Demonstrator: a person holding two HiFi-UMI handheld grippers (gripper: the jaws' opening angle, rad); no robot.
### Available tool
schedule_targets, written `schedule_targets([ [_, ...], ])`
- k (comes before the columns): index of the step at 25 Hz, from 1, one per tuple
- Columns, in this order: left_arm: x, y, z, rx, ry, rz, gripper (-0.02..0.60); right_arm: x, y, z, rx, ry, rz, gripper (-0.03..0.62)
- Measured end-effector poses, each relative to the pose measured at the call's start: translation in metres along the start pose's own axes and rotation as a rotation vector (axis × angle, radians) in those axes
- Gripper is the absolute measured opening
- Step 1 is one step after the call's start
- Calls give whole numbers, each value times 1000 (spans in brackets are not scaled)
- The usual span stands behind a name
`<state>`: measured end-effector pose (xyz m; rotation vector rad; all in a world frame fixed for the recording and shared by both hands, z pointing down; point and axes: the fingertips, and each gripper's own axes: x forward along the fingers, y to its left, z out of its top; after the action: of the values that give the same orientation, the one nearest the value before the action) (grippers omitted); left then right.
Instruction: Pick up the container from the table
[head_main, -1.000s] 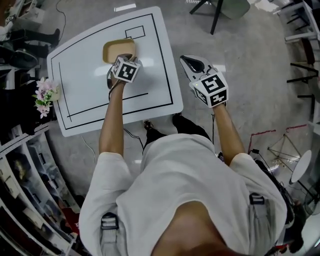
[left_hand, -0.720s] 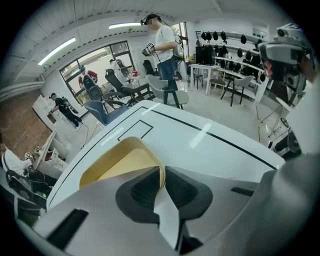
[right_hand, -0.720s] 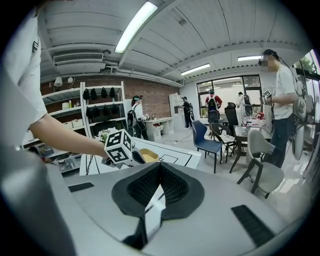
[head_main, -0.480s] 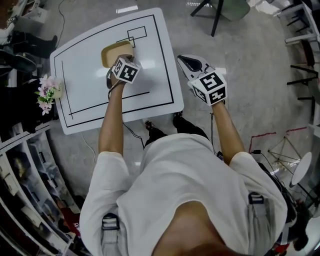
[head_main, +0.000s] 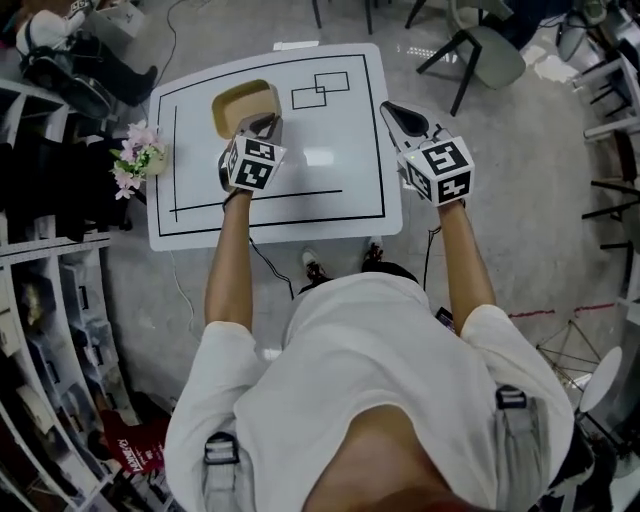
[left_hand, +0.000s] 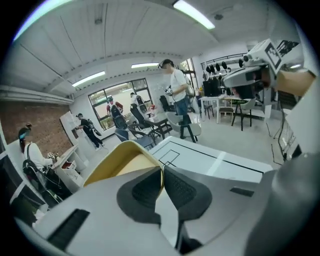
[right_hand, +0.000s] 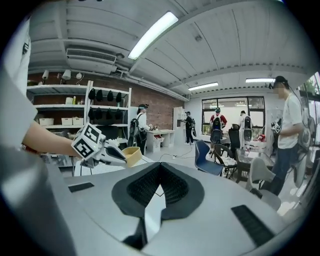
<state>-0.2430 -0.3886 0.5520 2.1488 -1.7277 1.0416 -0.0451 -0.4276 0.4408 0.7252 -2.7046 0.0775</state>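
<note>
A tan, open-topped container (head_main: 243, 101) hangs over the back left of the white table (head_main: 330, 165). My left gripper (head_main: 264, 126) is shut on its near wall. In the left gripper view the yellow rim (left_hand: 131, 150) is pinched between the two dark pads, with the table (left_hand: 220, 161) below it. My right gripper (head_main: 397, 112) is held over the table's right edge, shut with nothing in it. In the right gripper view its pads meet at the tips (right_hand: 160, 166). That view also shows the left gripper (right_hand: 116, 156) holding the container (right_hand: 133, 155) in the air.
A small bunch of pink flowers (head_main: 136, 158) sits at the table's left edge. Black lines and rectangles mark the tabletop. Shelving (head_main: 50, 300) runs along the left, and chairs (head_main: 480, 45) stand beyond the table's far right. Several people stand in the room behind.
The left gripper has taken hold of the container's near wall and lifted it off the table. Both grippers have risen, and the head view has shifted so the table sits further right.
</note>
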Motion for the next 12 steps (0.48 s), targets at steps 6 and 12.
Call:
schedule_targets([
  [6, -96, 55, 32, -10, -186, 116, 35, 17, 38, 64, -121, -58, 11, 14],
  [12, -179, 88, 66, 38, -322, 243, 35, 20, 68, 113, -200, -135, 36, 14],
])
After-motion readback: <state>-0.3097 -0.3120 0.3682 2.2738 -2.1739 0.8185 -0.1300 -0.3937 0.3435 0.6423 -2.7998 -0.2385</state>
